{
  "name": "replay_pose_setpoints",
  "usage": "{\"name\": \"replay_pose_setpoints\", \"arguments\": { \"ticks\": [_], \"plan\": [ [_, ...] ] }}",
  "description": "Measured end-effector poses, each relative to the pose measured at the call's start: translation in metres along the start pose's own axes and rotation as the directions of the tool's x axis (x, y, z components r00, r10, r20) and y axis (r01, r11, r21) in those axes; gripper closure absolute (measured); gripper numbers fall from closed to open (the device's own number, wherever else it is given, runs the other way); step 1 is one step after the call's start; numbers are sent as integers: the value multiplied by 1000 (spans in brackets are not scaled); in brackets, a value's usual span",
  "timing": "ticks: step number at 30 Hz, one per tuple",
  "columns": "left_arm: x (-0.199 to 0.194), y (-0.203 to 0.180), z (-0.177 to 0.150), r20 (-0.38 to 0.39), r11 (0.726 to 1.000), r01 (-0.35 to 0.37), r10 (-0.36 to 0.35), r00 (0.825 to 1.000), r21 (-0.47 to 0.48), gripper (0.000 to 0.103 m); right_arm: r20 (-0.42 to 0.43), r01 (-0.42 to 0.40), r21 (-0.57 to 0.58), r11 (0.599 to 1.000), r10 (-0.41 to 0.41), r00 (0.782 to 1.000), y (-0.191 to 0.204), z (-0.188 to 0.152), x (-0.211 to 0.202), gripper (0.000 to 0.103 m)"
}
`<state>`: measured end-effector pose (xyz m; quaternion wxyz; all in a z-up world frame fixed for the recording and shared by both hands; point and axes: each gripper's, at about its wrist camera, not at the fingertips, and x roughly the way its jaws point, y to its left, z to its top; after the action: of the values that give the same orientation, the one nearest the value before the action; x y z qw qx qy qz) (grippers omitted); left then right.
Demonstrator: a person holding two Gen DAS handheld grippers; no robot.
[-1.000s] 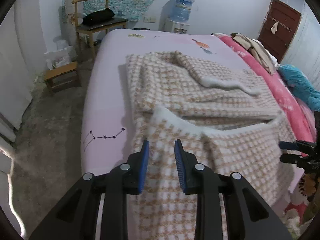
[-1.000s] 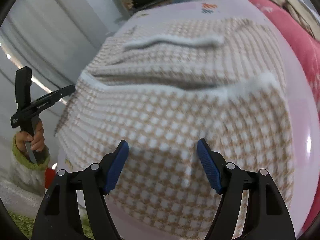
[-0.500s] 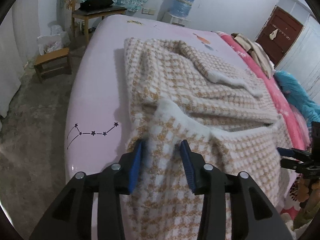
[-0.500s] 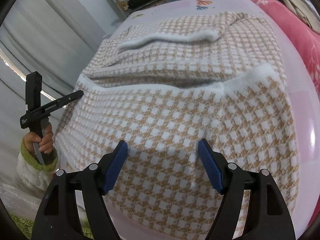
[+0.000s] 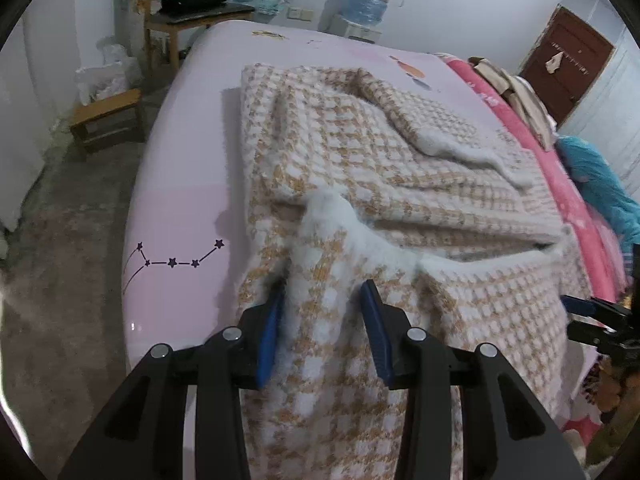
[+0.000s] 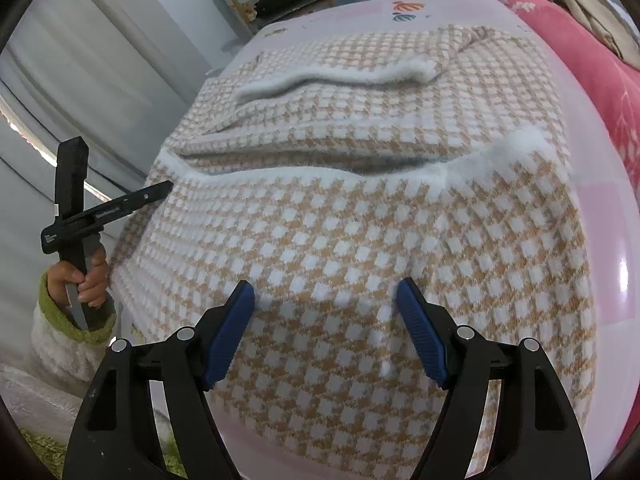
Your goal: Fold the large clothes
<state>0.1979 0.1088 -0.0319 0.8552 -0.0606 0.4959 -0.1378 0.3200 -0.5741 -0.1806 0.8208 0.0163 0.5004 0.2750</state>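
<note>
**Colleague:** What has changed on your side?

**Me:** My left claw [image 5: 322,322] has come down onto the near edge of the fluffy tan-and-white houndstooth knit garment [image 5: 400,184]. A second ago its blue pads stood above the cloth; now a ridge of the white fuzzy hem [image 5: 340,220] rises between them. The jaws have just been opening a little. The left pad [image 5: 269,332] is sunk into the pile, while the right one has cloth beside it but I see no squeeze there, so I read it as apart around the fold, not clamped.

**Colleague:** And the right?

**Me:** My right claw [image 6: 326,320] stands wide apart over the same garment, which bulges up between and ahead of its pads without being pinched. It has not shifted. From there I see my left hand [image 6: 86,276] off to the left of that claw, holding the other tool at the garment's near-left corner.

**Colleague:** Where does the garment lie?

**Me:** Spread on the glossy pale pink bed sheet [image 5: 188,168], straight ahead of both claws. Its near part drapes over the bed's edge beneath them, and a sleeve with a white cuff [image 6: 332,76] is already folded across the far half.

**Colleague:** So what does that mean for the fold?

**Me:** I judge the sleeve step done and the bottom fold about to begin. Both claws sit along the near hem, but neither grips yet. The left needs to close on that ridge, and the right must pinch its side too, before I lift the hem away from me.
</note>
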Motion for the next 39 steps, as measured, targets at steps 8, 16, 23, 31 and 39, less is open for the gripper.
{"name": "replay_pose_setpoints", "arguments": {
  "ticks": [8,16,23,31,39],
  "plan": [
    [4,-26,-6,29,977,-195,193,981,87,65,122,87,48,995,-93,988,-31,-10,-51,35],
    [5,-36,-7,45,957,-270,267,963,108,65,187,149,138,979,-173,967,-86,9,-74,53],
    [5,-40,-7,49,951,-293,290,956,103,65,131,135,148,980,-155,979,-99,37,-39,64],
    [6,-46,-8,52,939,-320,316,947,124,65,109,126,142,982,-142,984,-91,13,-50,80],
    [5,-46,-8,52,937,-329,325,944,116,65,79,207,122,971,-218,973,-85,20,-38,83]
  ]
}}
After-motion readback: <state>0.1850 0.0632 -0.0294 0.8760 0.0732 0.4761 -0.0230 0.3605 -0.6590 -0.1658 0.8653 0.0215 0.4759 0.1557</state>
